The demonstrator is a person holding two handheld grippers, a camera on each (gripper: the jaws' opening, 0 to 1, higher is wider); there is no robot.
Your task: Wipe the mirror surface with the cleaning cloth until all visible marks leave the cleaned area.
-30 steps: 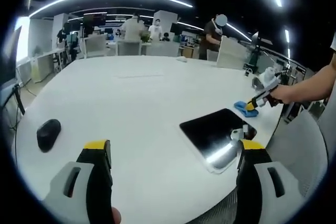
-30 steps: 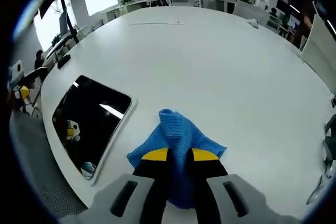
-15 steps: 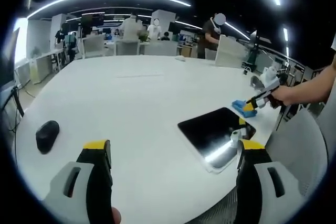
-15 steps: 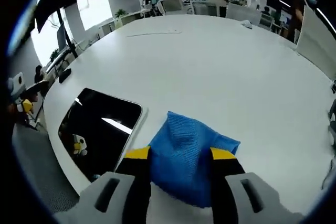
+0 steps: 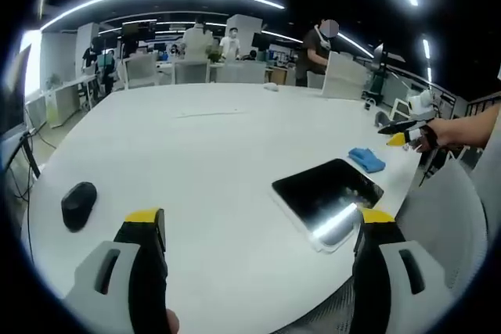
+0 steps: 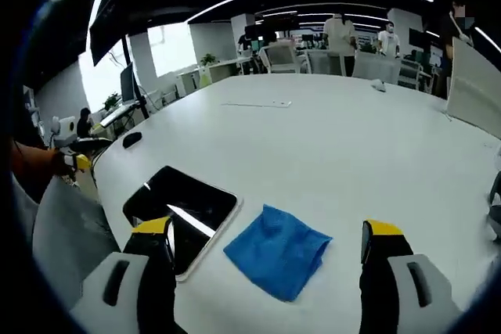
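Observation:
The dark mirror (image 5: 327,197) with its pale frame lies flat near the table's edge, also seen as the mirror (image 6: 182,205). The blue cleaning cloth (image 6: 278,249) lies crumpled on the white table just beside it, the same cloth (image 5: 366,159) resting past the mirror's far corner. My right gripper (image 6: 268,232) stands open above the cloth, touching nothing; a hand holds this right gripper (image 5: 394,134) raised off the table. My left gripper (image 5: 261,228) is open over bare tabletop, short of the mirror. The left gripper (image 6: 72,162) sits small at the far left.
A black mouse (image 5: 78,202) rests on the big white table (image 5: 203,146) to the left; the mouse (image 6: 131,139) lies beyond the mirror. A grey chair back (image 6: 66,228) stands by the table edge. Several people and desks are far behind.
My right gripper went from shut on the cloth to open, let it drop beside the mirror, and drew back and up. The left gripper stayed open and barely shifted.

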